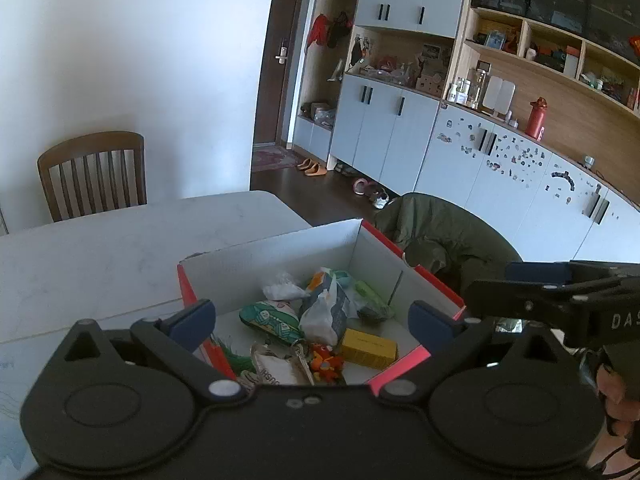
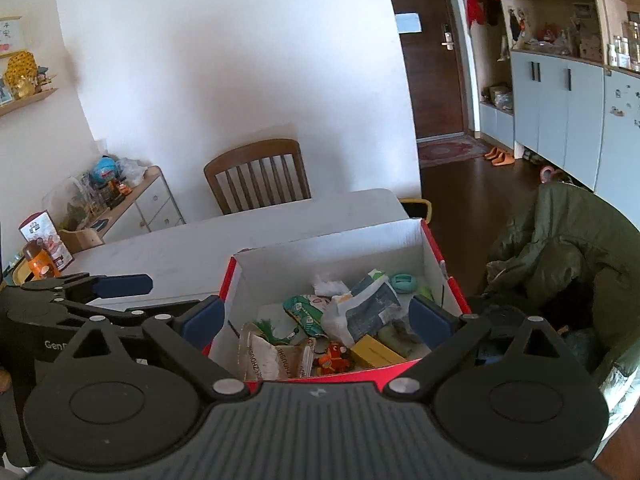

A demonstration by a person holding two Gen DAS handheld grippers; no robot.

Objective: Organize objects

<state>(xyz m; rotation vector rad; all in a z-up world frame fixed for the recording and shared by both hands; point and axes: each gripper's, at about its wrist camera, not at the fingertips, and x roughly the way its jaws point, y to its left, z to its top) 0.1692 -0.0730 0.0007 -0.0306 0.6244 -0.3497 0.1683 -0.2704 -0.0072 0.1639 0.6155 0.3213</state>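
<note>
The open cardboard box with red outside and white inside (image 1: 280, 256) stands on the white table (image 1: 120, 248), at its near right corner. Inside lie a yellow small carton (image 1: 369, 347), a green patterned pouch (image 1: 270, 318), an orange plush toy (image 1: 326, 362) and crumpled plastic bags (image 1: 324, 312), all close together. The left gripper (image 1: 312, 318) and the right gripper (image 2: 316, 316) hover above the box, both wide open and holding nothing. A brown wooden chair (image 2: 258, 174) stands behind the table, and a green jacket (image 2: 560, 264) lies just beside the box.
</note>
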